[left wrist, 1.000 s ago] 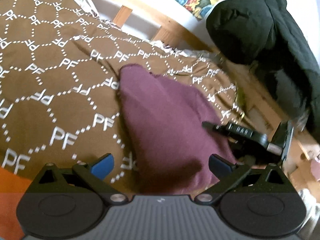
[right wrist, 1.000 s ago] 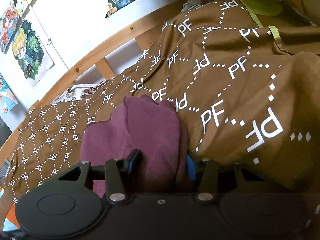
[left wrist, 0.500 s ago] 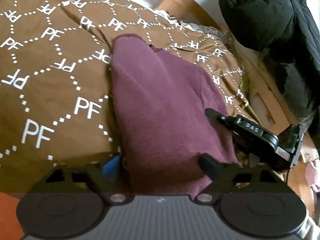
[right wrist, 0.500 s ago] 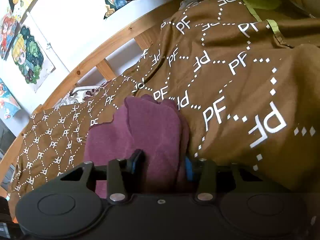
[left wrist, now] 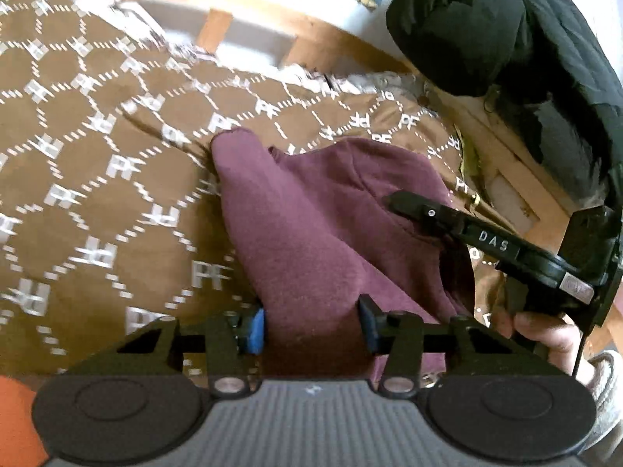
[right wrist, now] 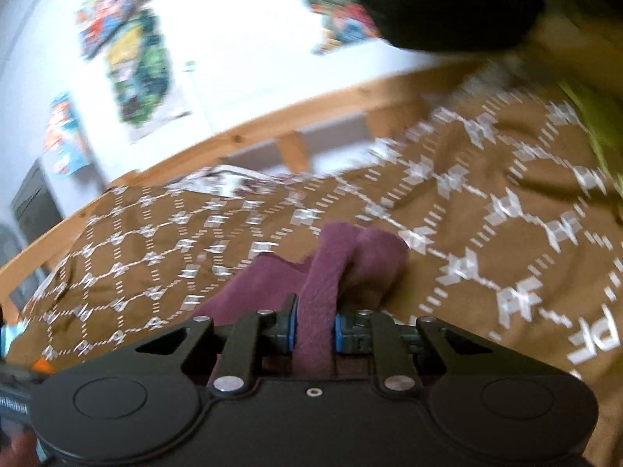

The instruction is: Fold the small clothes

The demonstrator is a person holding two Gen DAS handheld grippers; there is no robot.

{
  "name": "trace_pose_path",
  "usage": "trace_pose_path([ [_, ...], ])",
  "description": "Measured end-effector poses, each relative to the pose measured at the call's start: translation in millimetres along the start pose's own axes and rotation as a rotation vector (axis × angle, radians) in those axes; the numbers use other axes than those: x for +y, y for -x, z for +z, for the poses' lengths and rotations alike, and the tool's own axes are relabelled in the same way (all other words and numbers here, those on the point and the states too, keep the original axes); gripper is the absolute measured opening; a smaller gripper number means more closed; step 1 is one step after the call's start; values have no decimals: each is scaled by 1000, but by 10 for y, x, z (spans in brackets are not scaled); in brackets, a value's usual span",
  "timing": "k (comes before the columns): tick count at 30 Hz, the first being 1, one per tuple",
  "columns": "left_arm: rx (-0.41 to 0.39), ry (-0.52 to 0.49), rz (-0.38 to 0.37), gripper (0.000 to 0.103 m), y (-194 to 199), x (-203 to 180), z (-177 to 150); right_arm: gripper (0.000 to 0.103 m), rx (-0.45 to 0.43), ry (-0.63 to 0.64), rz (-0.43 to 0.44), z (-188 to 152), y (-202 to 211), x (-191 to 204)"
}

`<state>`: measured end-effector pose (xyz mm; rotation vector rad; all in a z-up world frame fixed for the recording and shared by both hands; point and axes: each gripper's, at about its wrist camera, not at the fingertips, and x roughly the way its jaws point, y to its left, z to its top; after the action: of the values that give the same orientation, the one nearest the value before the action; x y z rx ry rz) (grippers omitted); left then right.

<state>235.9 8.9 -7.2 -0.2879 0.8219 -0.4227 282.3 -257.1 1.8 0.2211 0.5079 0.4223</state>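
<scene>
A small maroon garment (left wrist: 311, 225) lies on a brown bedspread (left wrist: 97, 179) printed with white "PF" marks. My left gripper (left wrist: 311, 325) is shut on the garment's near edge, with cloth bunched between the blue pads. My right gripper (right wrist: 315, 329) is shut on a narrow fold of the same garment (right wrist: 323, 280) and holds it raised off the bedspread (right wrist: 486, 233). The right gripper also shows in the left wrist view (left wrist: 401, 200), at the garment's right side. The right wrist view is motion-blurred.
A wooden bed rail (left wrist: 331, 43) runs along the far edge, also in the right wrist view (right wrist: 296, 124). A black jacket (left wrist: 486, 31) hangs at the upper right. Posters (right wrist: 136, 62) hang on the white wall. An orange patch (left wrist: 15, 416) is at the lower left.
My left gripper moved in and closed on the garment's near edge. My right gripper tightened on its fold. Both lifted, and the cloth now rises in a fold.
</scene>
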Motion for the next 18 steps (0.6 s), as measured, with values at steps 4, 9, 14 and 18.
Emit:
trace_pose_path([
  [4,-54,-32,98,50,337,107,8,18,-52,154,65,5,-108,498],
  [9,-117,-65,244,50,636,254,-45,18,-74,202,155,7,-368,906],
  [14,-112,27,294,50,696,497,-151,18,-2,150,182,-35,-734,1023],
  [18,-101,97,295,53,625,630,-266,18,59,104,143,-143,-861,985],
])
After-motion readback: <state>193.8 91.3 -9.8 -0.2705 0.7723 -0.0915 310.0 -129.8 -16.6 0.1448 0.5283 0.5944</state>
